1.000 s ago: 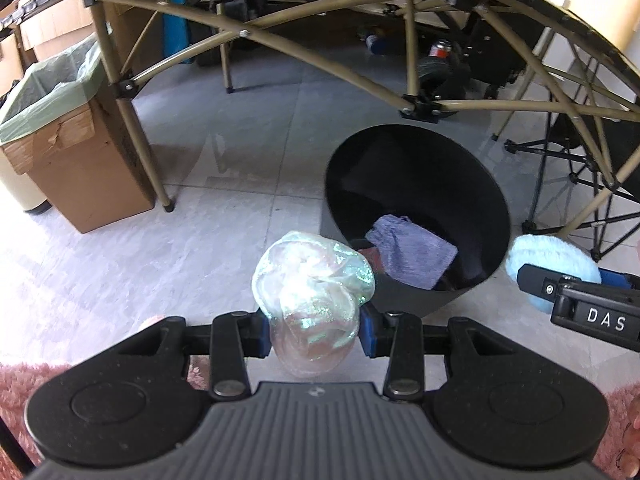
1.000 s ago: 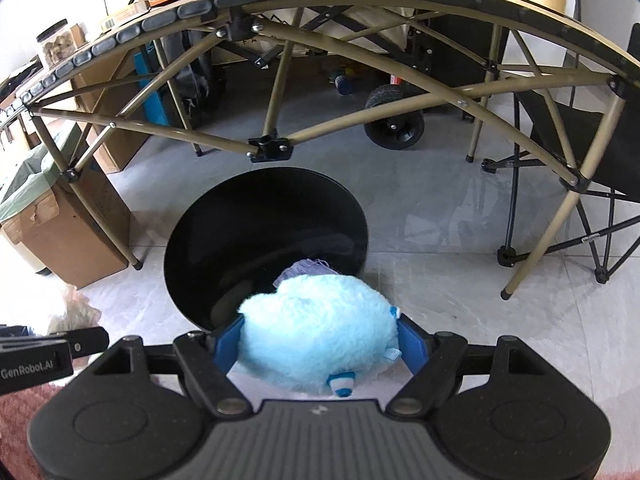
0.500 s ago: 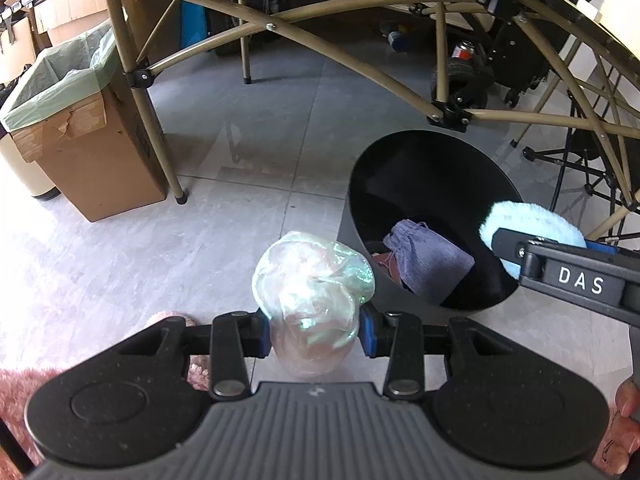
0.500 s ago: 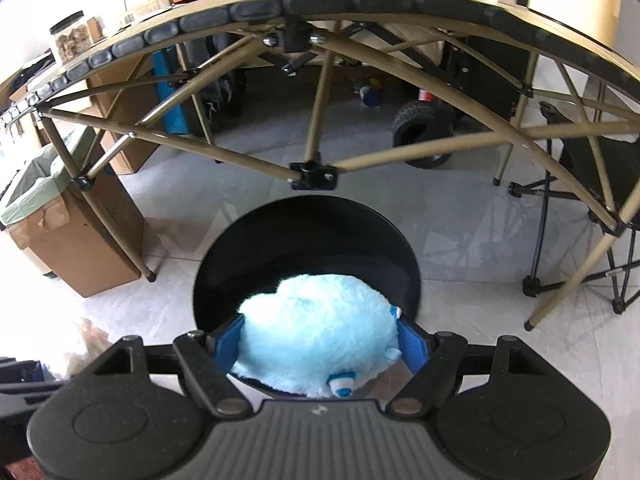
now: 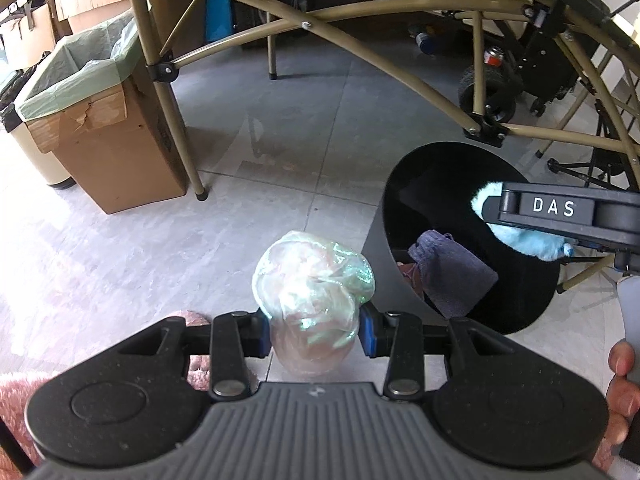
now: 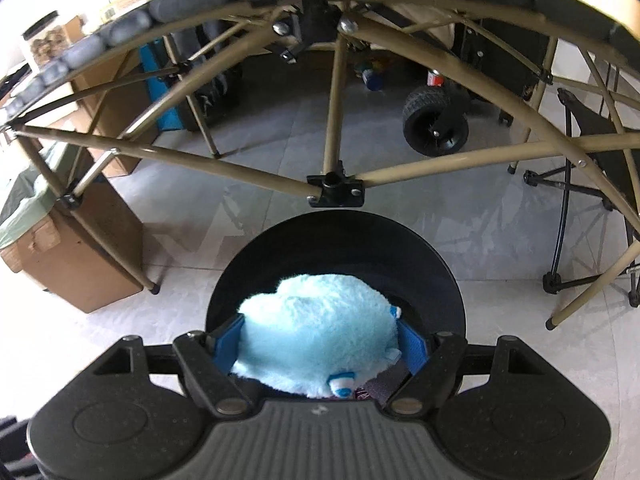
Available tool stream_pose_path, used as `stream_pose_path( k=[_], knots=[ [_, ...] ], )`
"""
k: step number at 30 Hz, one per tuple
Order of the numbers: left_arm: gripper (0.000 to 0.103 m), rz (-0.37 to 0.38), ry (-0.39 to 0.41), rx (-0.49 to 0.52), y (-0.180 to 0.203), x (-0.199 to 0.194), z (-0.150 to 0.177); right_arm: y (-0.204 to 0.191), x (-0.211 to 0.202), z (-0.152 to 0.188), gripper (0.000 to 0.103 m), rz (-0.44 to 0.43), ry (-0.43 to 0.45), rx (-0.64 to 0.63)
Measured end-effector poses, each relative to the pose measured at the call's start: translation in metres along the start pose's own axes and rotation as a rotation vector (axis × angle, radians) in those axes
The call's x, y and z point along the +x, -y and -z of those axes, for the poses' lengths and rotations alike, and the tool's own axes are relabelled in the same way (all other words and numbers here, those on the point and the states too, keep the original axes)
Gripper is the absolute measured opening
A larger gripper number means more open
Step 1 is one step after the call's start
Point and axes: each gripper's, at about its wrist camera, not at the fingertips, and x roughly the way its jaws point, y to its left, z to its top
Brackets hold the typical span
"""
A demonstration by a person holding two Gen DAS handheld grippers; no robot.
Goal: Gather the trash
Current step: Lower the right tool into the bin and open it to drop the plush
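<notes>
My left gripper (image 5: 314,330) is shut on a crumpled iridescent plastic wad (image 5: 314,284) and holds it above the floor, left of the black round bin (image 5: 400,216). A grey-purple cloth (image 5: 452,276) lies inside the bin. My right gripper (image 6: 320,344) is shut on a fluffy light-blue plush (image 6: 316,340) and holds it over the bin's opening (image 6: 336,232). In the left wrist view the right gripper (image 5: 560,210) and the plush (image 5: 532,242) show over the bin's right side.
A folding table's tan metal legs (image 5: 172,92) and crossbars (image 6: 336,192) stand close behind the bin. A cardboard box with a green liner (image 5: 100,120) sits at the left. A black wheel (image 6: 436,128) and a folding chair (image 6: 600,184) stand behind. A pink rug (image 5: 16,396) lies near the left.
My right gripper has moved forward with the plush, from beside the bin to over its opening. My left gripper has shifted left with the wad, so the bin now sits further right.
</notes>
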Motion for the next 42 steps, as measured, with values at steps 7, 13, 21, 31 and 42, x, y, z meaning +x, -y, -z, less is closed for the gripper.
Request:
stream_pose_path(
  k=[7, 13, 21, 31, 42],
  knots=[
    [0.040, -0.016, -0.006, -0.023, -0.002, 0.008, -0.012, 0.002, 0.014, -0.004, 0.077, 0.016, -0.040, 0.018],
    [0.040, -0.027, -0.014, -0.027, -0.001, 0.014, -0.015, 0.002, 0.023, -0.006, 0.077, 0.030, -0.072, 0.024],
    [0.040, -0.023, -0.021, -0.025, -0.002, 0.015, -0.014, -0.003, 0.034, -0.004, 0.077, 0.036, -0.114, 0.008],
    [0.040, -0.017, -0.021, -0.019, -0.001, 0.014, -0.012, 0.000, 0.036, -0.005, 0.079, 0.032, -0.129, 0.031],
    [0.040, -0.016, -0.019, -0.018, -0.001, 0.014, -0.012, 0.001, 0.035, -0.002, 0.103, 0.049, -0.142, 0.018]
  ],
)
